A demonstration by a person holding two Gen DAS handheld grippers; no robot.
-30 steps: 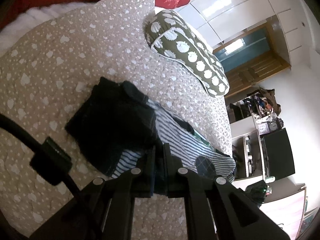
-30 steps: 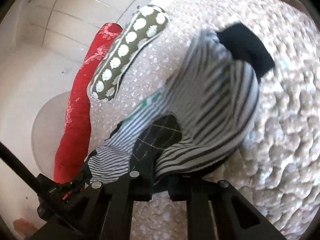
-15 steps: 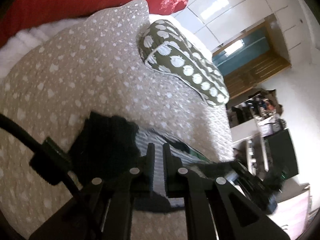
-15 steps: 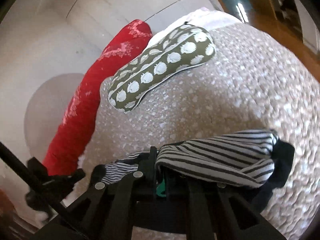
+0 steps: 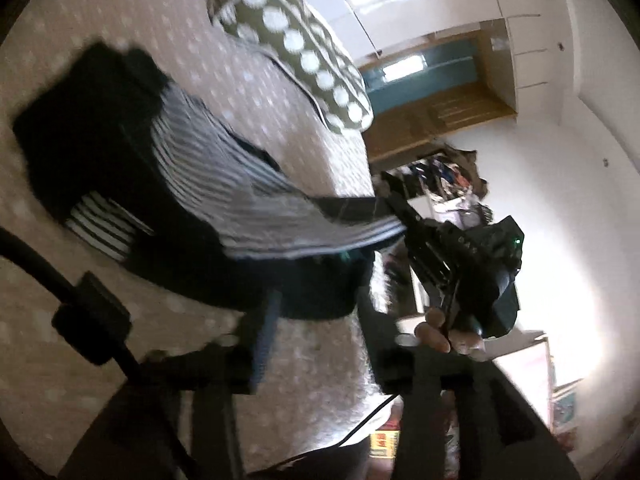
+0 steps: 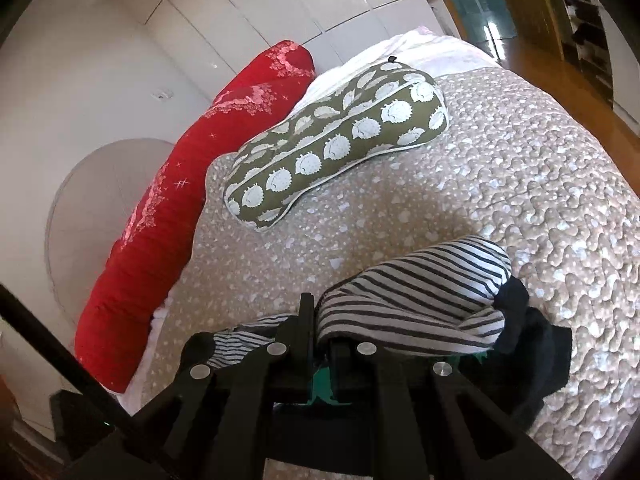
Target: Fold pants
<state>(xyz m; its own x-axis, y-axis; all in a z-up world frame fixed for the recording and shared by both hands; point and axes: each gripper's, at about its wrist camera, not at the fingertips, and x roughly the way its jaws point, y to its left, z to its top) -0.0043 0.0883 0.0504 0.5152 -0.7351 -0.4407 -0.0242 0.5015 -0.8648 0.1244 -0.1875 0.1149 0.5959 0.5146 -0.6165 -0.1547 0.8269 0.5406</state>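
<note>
The striped black-and-white pants with dark cuffs lie bunched on the quilted bed. In the left wrist view my left gripper stands wide open, its fingers apart just below the pants' dark edge and holding nothing. My right gripper is seen there from the side, shut on the pants' end and lifting it. In the right wrist view the right gripper is shut on the striped pants, which drape over its fingers.
A green pillow with white hedgehog print lies on the beige quilt beyond the pants. A long red bolster lies along the bed's far side. Cupboards and a cluttered desk stand past the bed edge.
My left gripper has opened and let go of the pants. My right gripper has lifted its end of the pants and carried it over towards the left gripper.
</note>
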